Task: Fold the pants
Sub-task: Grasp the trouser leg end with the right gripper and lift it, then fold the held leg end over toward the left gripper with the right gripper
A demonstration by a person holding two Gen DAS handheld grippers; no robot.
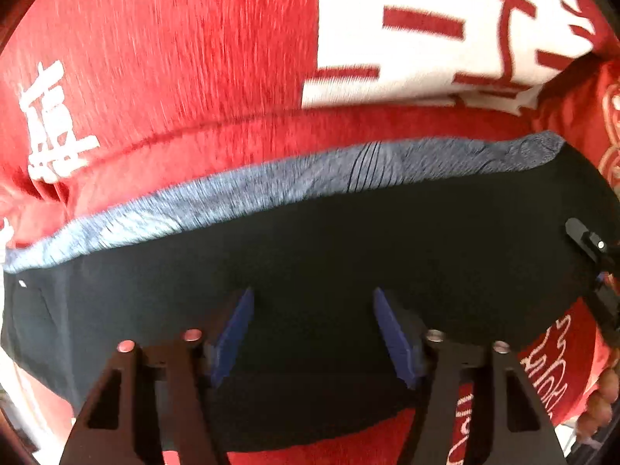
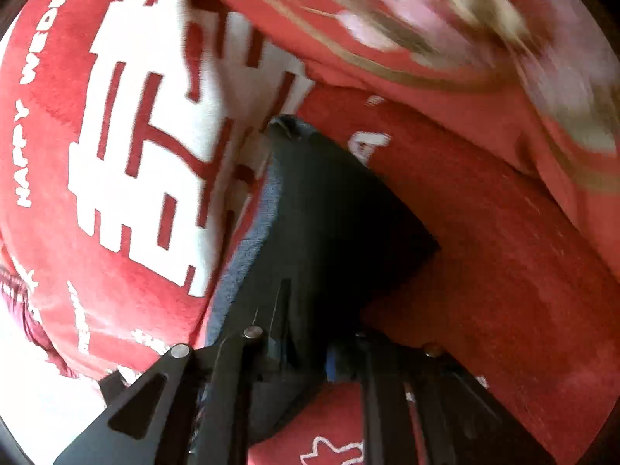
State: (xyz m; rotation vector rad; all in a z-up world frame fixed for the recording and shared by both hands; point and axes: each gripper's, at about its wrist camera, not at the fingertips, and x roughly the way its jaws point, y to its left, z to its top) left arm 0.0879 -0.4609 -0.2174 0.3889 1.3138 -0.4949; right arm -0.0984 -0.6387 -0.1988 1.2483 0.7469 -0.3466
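The dark pants (image 1: 310, 240) lie folded on a red blanket, with a grey-blue inner band (image 1: 271, 186) along their far edge. My left gripper (image 1: 314, 310) is open, its blue pads (image 1: 232, 333) spread just above the dark cloth and holding nothing. The other gripper's black tip (image 1: 585, 240) shows at the pants' right end. In the right wrist view the pants (image 2: 329, 209) run away from me as a dark wedge with a grey edge (image 2: 248, 248). My right gripper (image 2: 310, 360) is shut on the pants' near end.
The red blanket (image 1: 162, 50) with white characters covers the whole surface and shows in the right wrist view (image 2: 503, 255) too. A red and gold patterned cloth (image 2: 445, 27) lies at the far right. A hand (image 1: 600, 399) shows at the right edge.
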